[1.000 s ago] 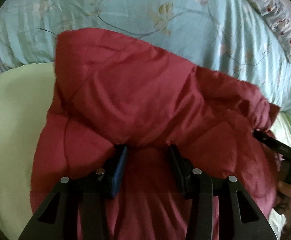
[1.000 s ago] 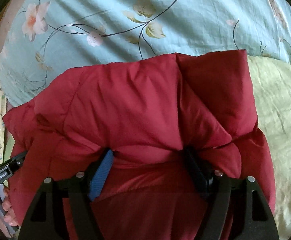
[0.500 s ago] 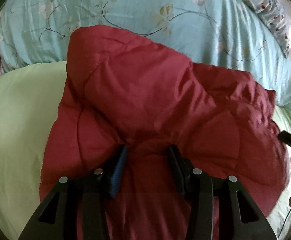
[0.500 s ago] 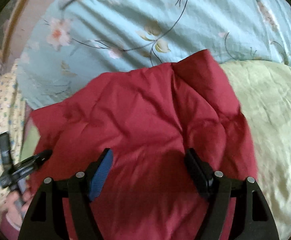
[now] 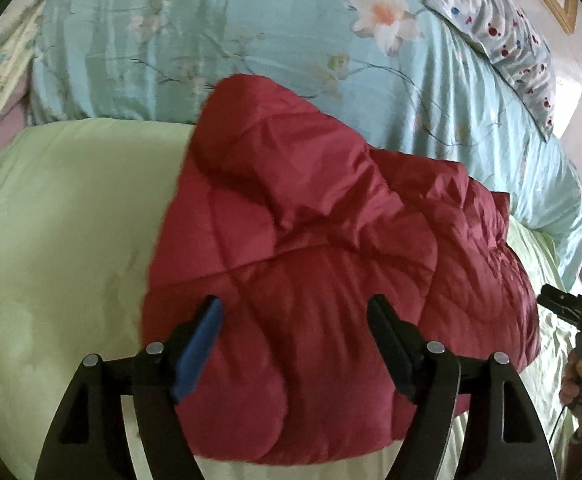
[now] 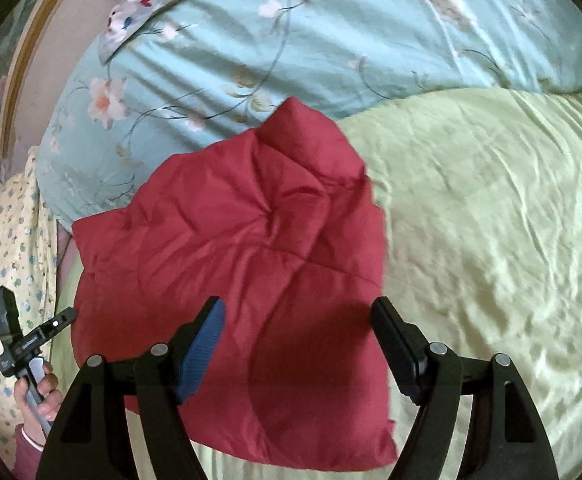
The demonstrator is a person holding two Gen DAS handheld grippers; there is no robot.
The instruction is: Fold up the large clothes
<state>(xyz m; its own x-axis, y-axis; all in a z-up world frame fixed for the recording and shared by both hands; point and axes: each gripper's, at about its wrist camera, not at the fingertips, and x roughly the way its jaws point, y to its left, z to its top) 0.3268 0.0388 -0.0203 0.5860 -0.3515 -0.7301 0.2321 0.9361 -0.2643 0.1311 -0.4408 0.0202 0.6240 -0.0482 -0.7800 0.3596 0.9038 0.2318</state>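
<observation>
Red jacket point(image 6: 235, 248) folded on green bedspread point(image 6: 491, 208) — floral quilt point(image 6: 291, 40) behind.

- The folded jacket point(image 5: 331, 280) lies on the quilt point(image 5: 63, 240) covering the bed.
- A flowered duvet point(image 5: 211, 40) lies behind the jacket.
- A pillow point(image 5: 503, 36) rests on the duvet's far edge.
</observation>
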